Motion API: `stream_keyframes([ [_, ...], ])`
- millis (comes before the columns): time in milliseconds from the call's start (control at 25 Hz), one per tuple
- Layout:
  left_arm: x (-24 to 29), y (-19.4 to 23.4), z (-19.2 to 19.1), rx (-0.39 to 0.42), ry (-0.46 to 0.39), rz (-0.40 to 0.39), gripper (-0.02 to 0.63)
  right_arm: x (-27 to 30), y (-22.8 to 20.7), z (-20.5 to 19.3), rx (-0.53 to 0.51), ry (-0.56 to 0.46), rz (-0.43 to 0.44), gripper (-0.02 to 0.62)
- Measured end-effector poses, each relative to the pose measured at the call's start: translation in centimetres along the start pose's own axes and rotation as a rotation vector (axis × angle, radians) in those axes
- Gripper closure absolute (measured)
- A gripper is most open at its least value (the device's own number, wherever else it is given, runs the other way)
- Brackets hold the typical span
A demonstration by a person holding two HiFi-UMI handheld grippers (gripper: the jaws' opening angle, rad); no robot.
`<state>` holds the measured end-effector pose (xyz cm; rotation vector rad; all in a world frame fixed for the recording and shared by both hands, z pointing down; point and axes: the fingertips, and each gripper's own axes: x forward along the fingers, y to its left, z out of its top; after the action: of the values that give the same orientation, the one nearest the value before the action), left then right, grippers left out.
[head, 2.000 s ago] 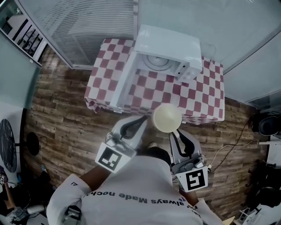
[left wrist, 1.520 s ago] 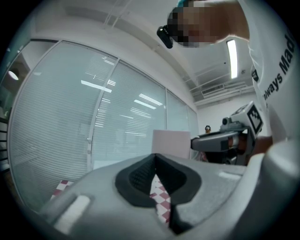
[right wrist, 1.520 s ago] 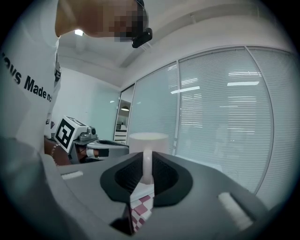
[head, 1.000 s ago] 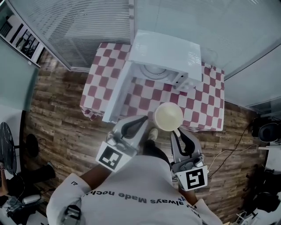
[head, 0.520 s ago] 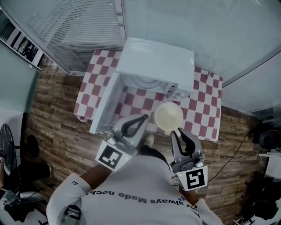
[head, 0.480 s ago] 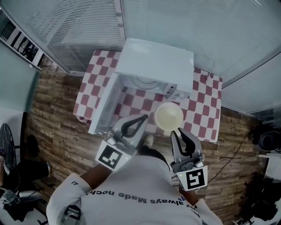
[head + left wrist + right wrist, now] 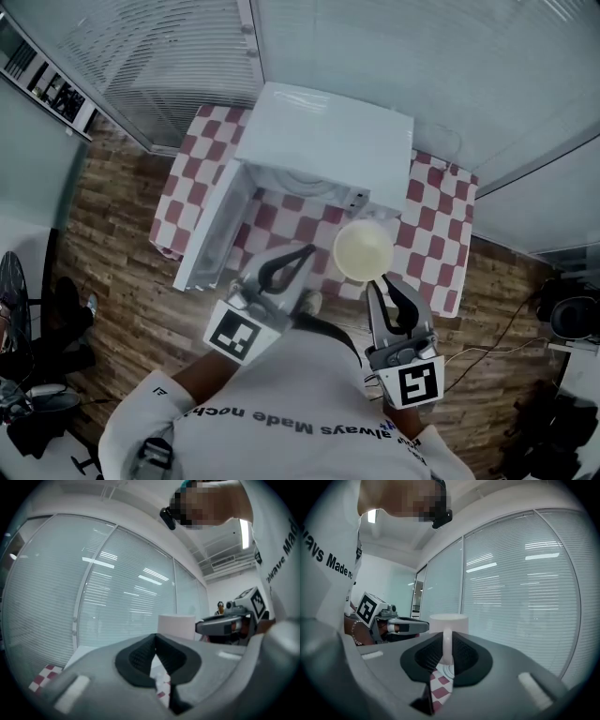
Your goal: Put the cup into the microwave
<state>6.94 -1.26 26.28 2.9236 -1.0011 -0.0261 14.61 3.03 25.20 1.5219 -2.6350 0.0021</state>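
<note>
In the head view a cream cup (image 7: 363,250) is held in the air over the near edge of the checkered table (image 7: 433,225), just in front of the white microwave (image 7: 328,141). My right gripper (image 7: 380,280) is shut on the cup's handle (image 7: 446,645), and the cup's body (image 7: 448,622) rises beyond the jaws. The microwave's door (image 7: 209,236) hangs open to the left. My left gripper (image 7: 302,255) is shut and empty, left of the cup (image 7: 176,623). In the left gripper view, its jaws meet with nothing between them.
Glass walls with blinds (image 7: 169,47) stand behind the table. Wooden floor (image 7: 122,262) surrounds it. Cables (image 7: 497,352) and dark gear (image 7: 572,314) lie at the right, more dark objects (image 7: 42,394) at the lower left.
The table and microwave have grown and slid nearer as the person stepped toward them. The cup now hangs over the table's front edge. Both grippers keep the same pose.
</note>
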Motion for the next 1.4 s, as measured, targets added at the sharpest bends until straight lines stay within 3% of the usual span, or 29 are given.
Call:
stream_keyframes([
  [920, 0.7, 7.7, 2.4, 0.026, -0.015, -0.021, 0.604, 7.5, 0.5, 3.0, -0.011, -0.032, -0.026, 0.554],
  [1400, -0.4, 9.5, 0.7, -0.002, 0.004, -0.023, 0.604, 8.9, 1.8, 1.8, -0.012, -0.008, -0.033, 0.554],
])
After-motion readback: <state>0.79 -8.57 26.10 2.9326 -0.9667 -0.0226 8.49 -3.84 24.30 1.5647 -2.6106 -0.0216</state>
